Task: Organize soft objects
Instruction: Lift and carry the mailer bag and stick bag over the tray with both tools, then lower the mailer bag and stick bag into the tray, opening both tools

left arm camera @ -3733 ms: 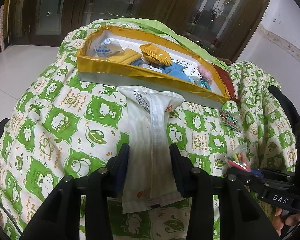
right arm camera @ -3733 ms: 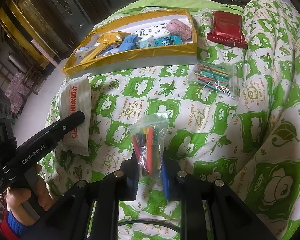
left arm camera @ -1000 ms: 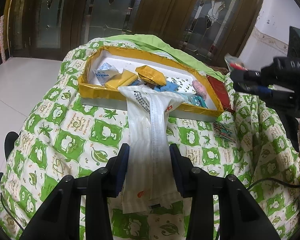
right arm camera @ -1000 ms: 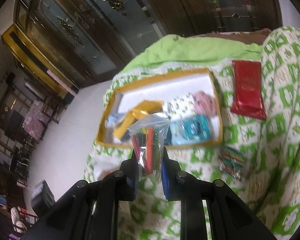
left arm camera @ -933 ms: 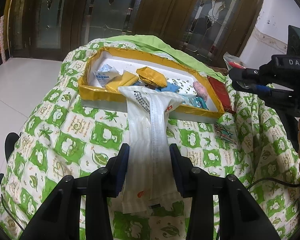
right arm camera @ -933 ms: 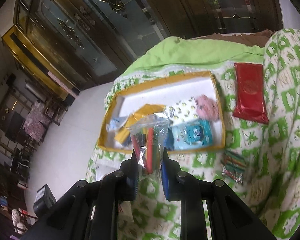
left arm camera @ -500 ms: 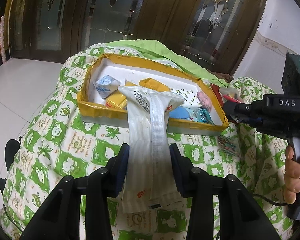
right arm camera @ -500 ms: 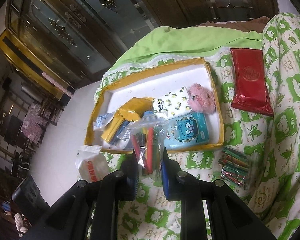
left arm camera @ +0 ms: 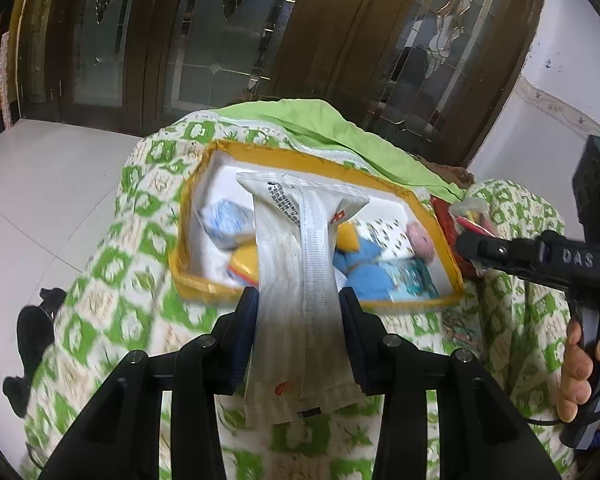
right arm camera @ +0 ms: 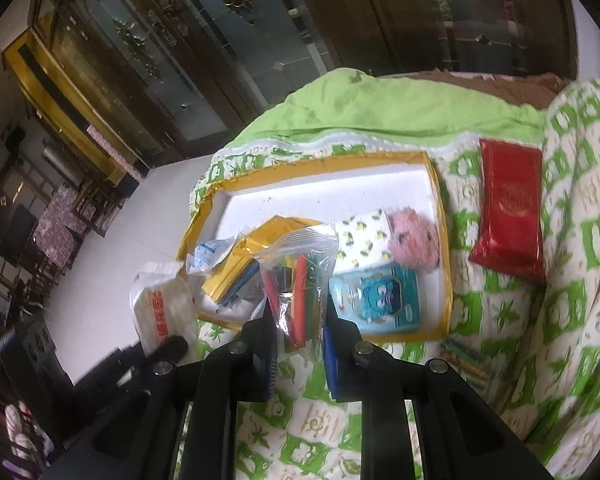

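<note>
Left wrist view: the left gripper [left arm camera: 298, 320] clamps a flat, crinkly white packet [left arm camera: 300, 280] above the gold-rimmed tray [left arm camera: 312, 160]. The right gripper [right arm camera: 300, 324] pinches a clear plastic bag [right arm camera: 300, 276] of coloured sticks over the tray's near edge; a glossy red pouch [right arm camera: 510, 208] lies beside the tray.

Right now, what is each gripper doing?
Left gripper: shut on the white plastic tissue pack.
Right gripper: shut on the clear plastic bag of coloured pens.
</note>
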`<state>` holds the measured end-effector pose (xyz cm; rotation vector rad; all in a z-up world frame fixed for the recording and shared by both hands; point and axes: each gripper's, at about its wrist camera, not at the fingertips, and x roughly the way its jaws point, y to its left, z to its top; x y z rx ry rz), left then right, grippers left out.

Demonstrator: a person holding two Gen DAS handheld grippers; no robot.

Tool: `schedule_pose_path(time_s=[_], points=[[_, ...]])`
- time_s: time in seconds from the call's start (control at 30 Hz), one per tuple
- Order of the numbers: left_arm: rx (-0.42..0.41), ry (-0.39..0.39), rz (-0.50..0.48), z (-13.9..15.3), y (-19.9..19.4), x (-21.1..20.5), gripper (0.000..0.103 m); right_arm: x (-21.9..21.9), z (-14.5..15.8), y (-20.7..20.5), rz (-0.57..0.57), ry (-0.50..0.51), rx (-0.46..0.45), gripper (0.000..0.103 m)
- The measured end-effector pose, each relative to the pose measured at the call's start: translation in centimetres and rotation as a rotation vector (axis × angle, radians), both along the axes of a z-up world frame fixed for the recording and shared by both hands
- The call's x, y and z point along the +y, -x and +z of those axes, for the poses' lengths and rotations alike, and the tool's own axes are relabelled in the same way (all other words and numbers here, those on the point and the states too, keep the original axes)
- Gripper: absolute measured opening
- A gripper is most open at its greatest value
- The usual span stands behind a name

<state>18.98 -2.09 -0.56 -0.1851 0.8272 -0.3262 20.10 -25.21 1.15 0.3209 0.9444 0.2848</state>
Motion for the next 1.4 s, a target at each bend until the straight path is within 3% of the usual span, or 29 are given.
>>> schedule_pose_path(time_s=[0.23, 0.43, 0.8, 1.13, 1.4], points=[[0.03, -0.015, 0.005, 0.8, -5.2, 0.8, 0.04, 0.2, 0.3, -2.8, -0.002, 0.044, -0.025, 0.02], [0.102, 0.084, 0.046, 0.8, -9.4, 1.2, 0.04, -0.7, -0.8, -5.7, -0.04, 0.024, 0.005, 0.02], [0.236, 0.106, 0.071, -2.0, -14.8, -0.4, 0.04, 0.1, -3.6, -10.7, -0.063, 0.014, 0.059, 0.02], [0.28, 0.097, 0.095, -3.5, -16.3, -0.8, 0.04, 1.9, -6.3, -12.7, -0.029, 0.031, 0.1, 0.02], [0.282, 0.075, 0.116, -3.7, -17.3, -0.6, 0.04, 2.7, -6.7, -13.3, -0.022, 0.055, 0.073, 0.02]])
